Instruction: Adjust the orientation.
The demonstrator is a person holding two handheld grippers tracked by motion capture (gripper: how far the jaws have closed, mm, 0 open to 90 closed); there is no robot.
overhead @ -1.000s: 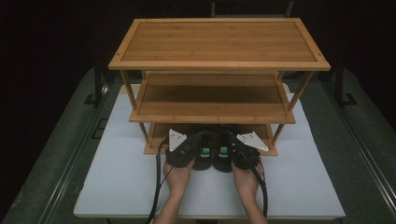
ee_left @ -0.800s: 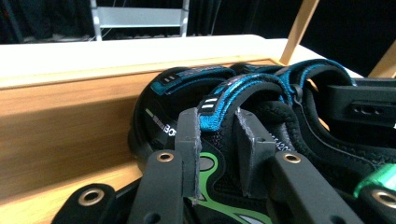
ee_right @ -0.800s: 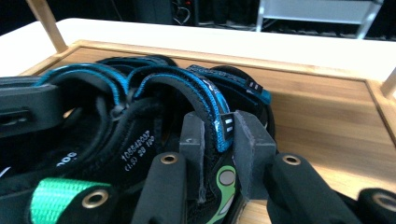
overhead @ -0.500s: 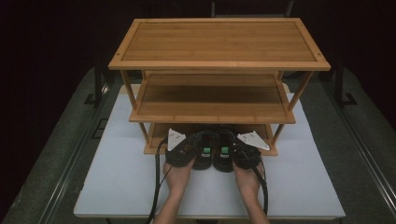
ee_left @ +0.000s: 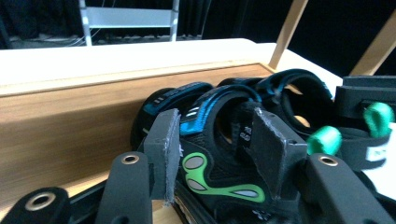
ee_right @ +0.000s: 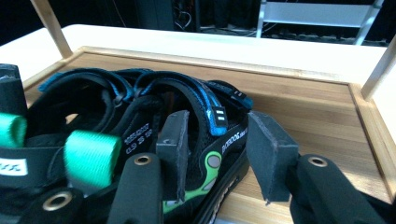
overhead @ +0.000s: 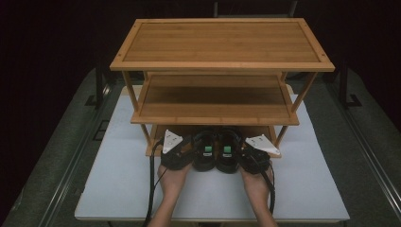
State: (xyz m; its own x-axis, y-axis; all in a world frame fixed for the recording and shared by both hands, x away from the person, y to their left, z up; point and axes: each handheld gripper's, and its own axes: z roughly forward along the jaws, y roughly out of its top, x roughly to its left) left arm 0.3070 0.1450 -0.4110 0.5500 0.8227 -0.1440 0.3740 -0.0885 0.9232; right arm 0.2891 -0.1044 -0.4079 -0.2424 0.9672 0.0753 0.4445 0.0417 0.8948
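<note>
Scene: A three-tier bamboo shoe rack (overhead: 222, 47) stands on a white table (overhead: 118, 189), with a person's forearms coming in from the near edge.
Sandals: A pair of black sandals, left sandal (overhead: 205, 152) and right sandal (overhead: 227, 152), sits side by side on the rack's bottom shelf (ee_right: 299, 107) at its near edge, heels with green pull tabs toward the person.
Left gripper: The left gripper (ee_left: 217, 154) straddles the outer side wall of the left sandal (blue straps, green sole marks); its jaws have just been opening and the pads stand clear of the shoe, grip let go.
Right gripper: The right gripper (ee_right: 217, 154) brackets the outer edge of the right sandal; its jaws have likewise just been opening, with a visible gap at the right pad, so the shoe is released.
Hands: Left hand (overhead: 172, 182) and right hand (overhead: 255, 182) rest low over the table, just near of the rack.
</note>
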